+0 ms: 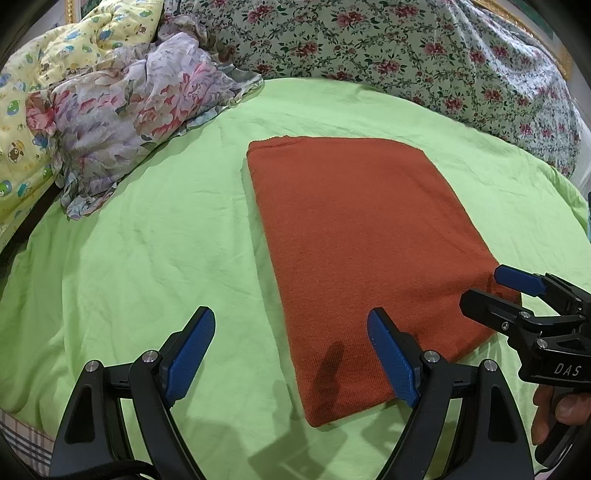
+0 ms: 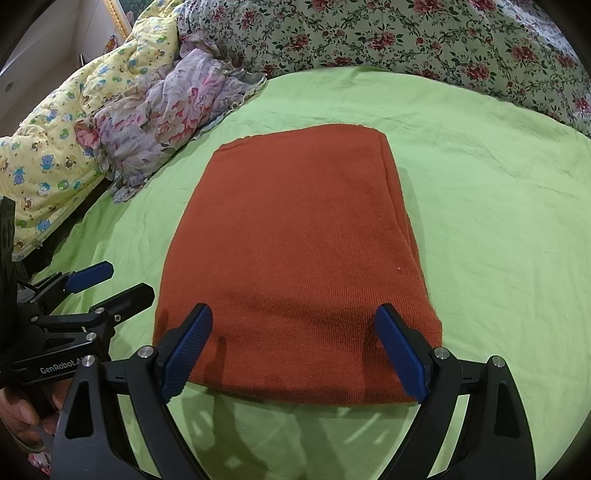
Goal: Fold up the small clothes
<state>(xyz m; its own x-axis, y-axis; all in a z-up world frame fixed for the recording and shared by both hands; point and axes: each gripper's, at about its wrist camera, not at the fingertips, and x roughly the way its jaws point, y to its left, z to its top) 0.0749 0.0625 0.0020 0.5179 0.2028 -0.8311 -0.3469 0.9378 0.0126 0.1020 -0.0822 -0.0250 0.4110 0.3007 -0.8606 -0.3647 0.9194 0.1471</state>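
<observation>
Here rust cloth (image 2: 295,258) folded; under-layers hidden; both jaws spread.

Green bedsheet (image 1: 147,221), floral quilt (image 1: 369,44) (bunched behind); gilt frame (image 2: 118,18)

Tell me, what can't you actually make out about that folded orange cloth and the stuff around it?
- Orange cloth: what garment it is; folding hides its inner layers in both views.
- Its near right corner, left wrist view: covered by the right gripper.
- Flowery scarf: its shape, lost in its own crumples.
- Bed edges: cut off by the frames.
</observation>
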